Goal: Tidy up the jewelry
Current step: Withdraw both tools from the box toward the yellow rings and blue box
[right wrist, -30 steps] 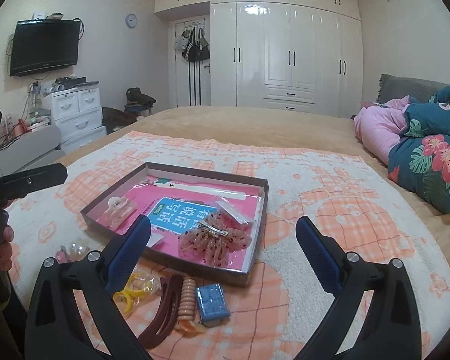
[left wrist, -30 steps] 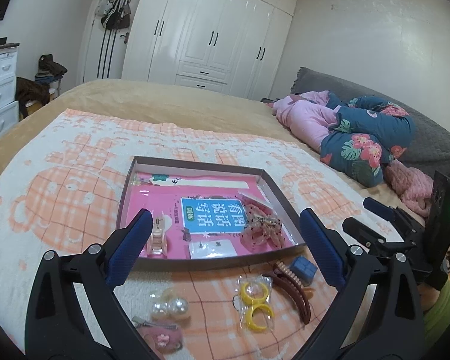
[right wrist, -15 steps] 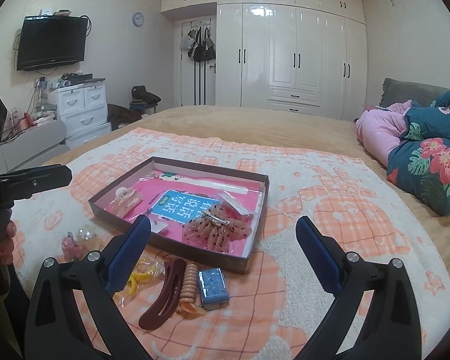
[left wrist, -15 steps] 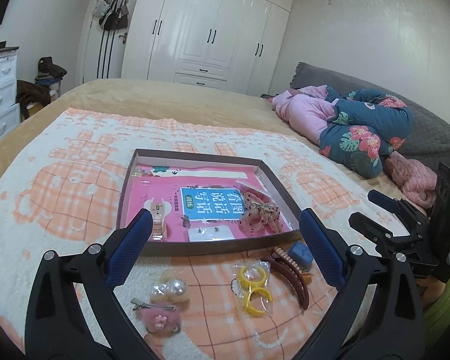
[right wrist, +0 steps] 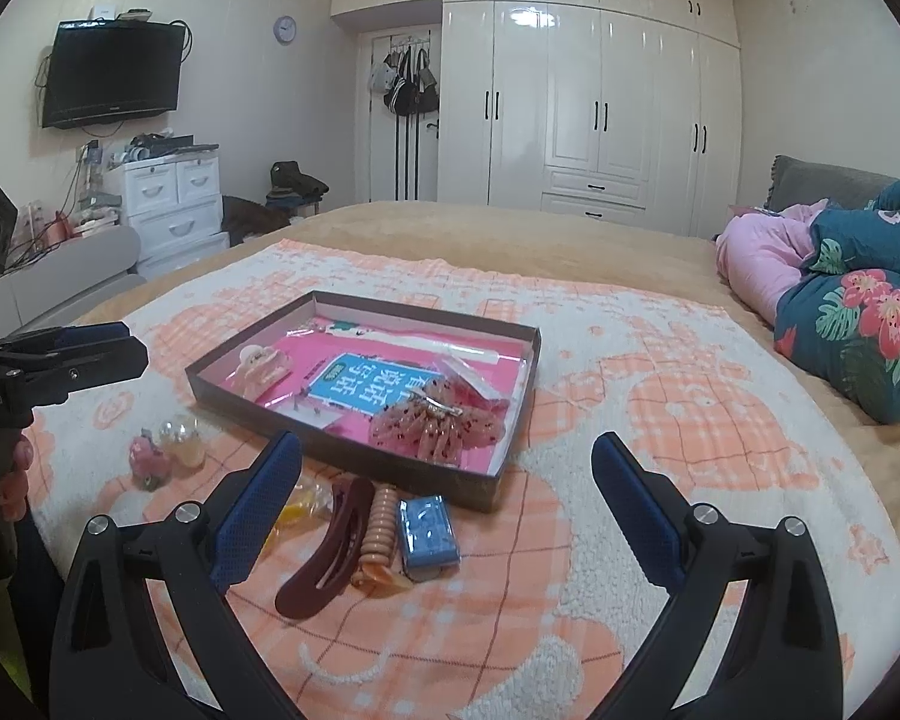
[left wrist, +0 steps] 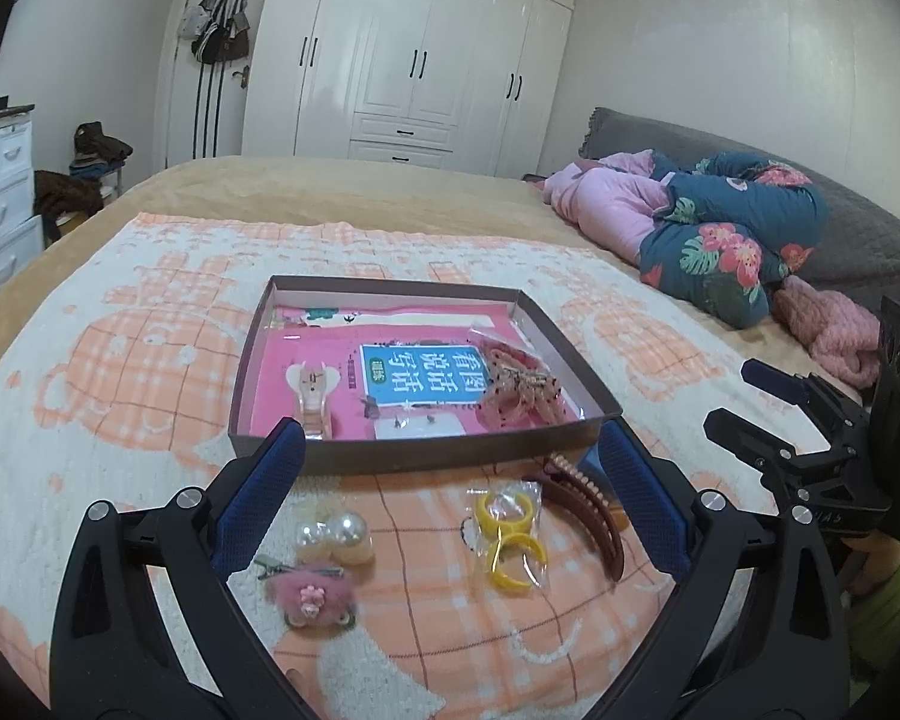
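Both tongs hanging released, nothing gripped: left gripper [left wrist: 450,492] w/ blue pads spread wide above the loose pieces, right gripper [right wrist: 447,507] likewise agape over the near blanket edge.

Nearest, still lying outside on the peach-and-white patterned blanket [left wrist: 120,360]: fuzzy pink flower hair clip [left wrist: 310,591], pair of big pearl-like bead bobbles [left wrist: 334,537], bagged yellow plastic rings [left wrist: 508,531], long dark-red hair barrette [right wrist: 325,546], ribbed tan spiral hair tie [right wrist: 377,531], small blue rectangular packet [right wrist: 428,531].

Farther, sitting inside the shallow brown cardboard box w/ pink printed liner [left wrist: 426,461]: pale translucent claw clip [left wrist: 312,393], speckled pink fringed hair clip in clear wrap [left wrist: 519,393], small white earring card [left wrist: 420,427].

Looking approx. a third done — three in, six or so waiting.

Hard going: studs on the card too tiny to count; blue packet contents unclear; orange scrap under the spiral tie not identifiable; barrette partly blocked by left tong's pad in left view; yellow rings mostly hidden behind right tong's pad in right view.
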`<state>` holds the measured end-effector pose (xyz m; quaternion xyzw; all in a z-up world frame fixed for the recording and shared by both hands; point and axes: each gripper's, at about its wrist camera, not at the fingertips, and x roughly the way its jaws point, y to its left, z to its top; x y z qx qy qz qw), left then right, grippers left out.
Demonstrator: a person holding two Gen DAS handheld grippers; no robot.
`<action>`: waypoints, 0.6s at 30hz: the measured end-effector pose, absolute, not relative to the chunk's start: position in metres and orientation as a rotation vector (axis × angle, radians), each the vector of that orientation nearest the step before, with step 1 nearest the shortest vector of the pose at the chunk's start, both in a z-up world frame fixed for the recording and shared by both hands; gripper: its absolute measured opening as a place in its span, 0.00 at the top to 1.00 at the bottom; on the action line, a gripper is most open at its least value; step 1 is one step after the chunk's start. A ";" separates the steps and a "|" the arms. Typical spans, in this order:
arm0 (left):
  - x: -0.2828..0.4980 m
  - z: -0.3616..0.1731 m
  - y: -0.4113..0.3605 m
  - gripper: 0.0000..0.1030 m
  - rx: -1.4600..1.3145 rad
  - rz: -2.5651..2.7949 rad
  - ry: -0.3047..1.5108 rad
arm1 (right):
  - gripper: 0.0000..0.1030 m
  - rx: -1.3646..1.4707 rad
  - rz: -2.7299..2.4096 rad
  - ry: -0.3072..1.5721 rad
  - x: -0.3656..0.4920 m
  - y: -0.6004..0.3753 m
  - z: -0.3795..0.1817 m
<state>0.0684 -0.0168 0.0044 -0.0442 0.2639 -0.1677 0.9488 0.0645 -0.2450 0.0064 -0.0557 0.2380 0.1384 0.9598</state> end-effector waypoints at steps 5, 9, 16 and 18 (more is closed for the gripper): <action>0.065 -0.003 -0.024 0.13 -0.078 -0.352 0.546 | 0.08 -0.125 0.280 0.499 0.061 -0.246 -0.002; 0.065 -0.010 -0.034 0.13 -0.055 -0.374 0.571 | 0.08 -0.128 0.281 0.519 0.061 -0.249 -0.010; 0.067 -0.027 -0.051 0.13 -0.010 -0.396 0.628 | 0.08 -0.124 0.284 0.544 0.064 -0.253 -0.020; 0.068 -0.031 -0.054 0.13 -0.002 -0.402 0.644 | 0.08 -0.124 0.284 0.553 0.066 -0.254 -0.023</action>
